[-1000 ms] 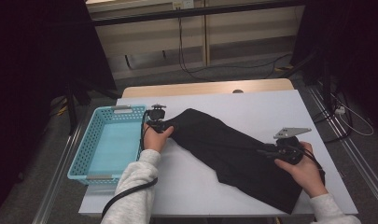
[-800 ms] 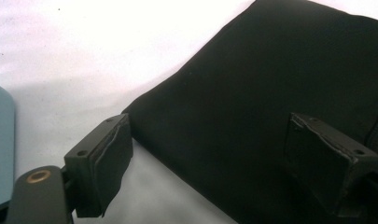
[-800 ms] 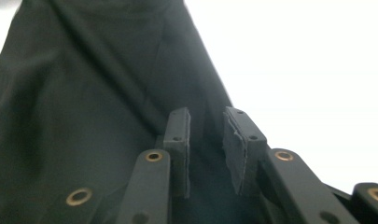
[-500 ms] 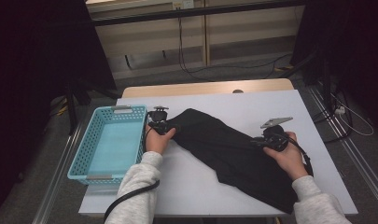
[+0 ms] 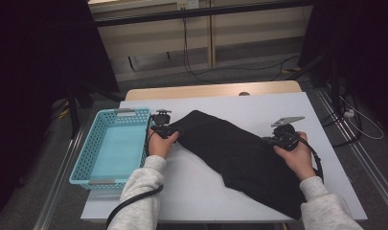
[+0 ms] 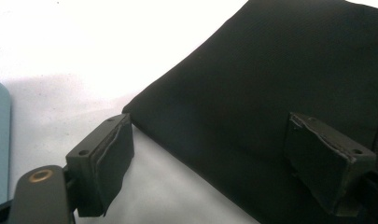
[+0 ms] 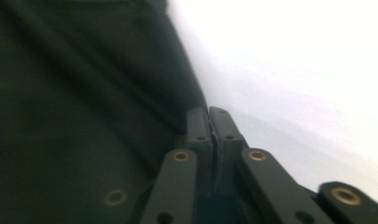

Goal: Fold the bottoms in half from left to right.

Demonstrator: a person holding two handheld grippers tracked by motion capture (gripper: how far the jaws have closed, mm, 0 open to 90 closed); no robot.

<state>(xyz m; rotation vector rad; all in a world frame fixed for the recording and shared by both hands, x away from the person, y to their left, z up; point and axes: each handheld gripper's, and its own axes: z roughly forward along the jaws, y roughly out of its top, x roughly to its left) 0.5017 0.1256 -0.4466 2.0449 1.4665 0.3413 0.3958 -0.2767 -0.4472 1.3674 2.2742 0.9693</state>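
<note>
A black cloth (image 5: 230, 153) lies spread slantwise across the white table (image 5: 191, 187). My left gripper (image 5: 174, 132) rests at the cloth's left corner and is open. In the left gripper view its jaws (image 6: 209, 126) straddle the cloth's edge (image 6: 280, 70) without pressing on it. My right gripper (image 5: 267, 140) sits at the cloth's right edge. Its jaws have just been closing. In the right gripper view they (image 7: 209, 112) stand together right on the hem of the cloth (image 7: 84, 93), pinching that edge.
A light blue plastic basket (image 5: 81, 160) stands at the table's left side, close to my left hand. White tabletop lies bare behind and in front of the cloth. Cables trail over the floor past the far and right table edges.
My right hand has slid left and slightly down onto the cloth's right edge. The left hand and the cloth have stayed where they were.
</note>
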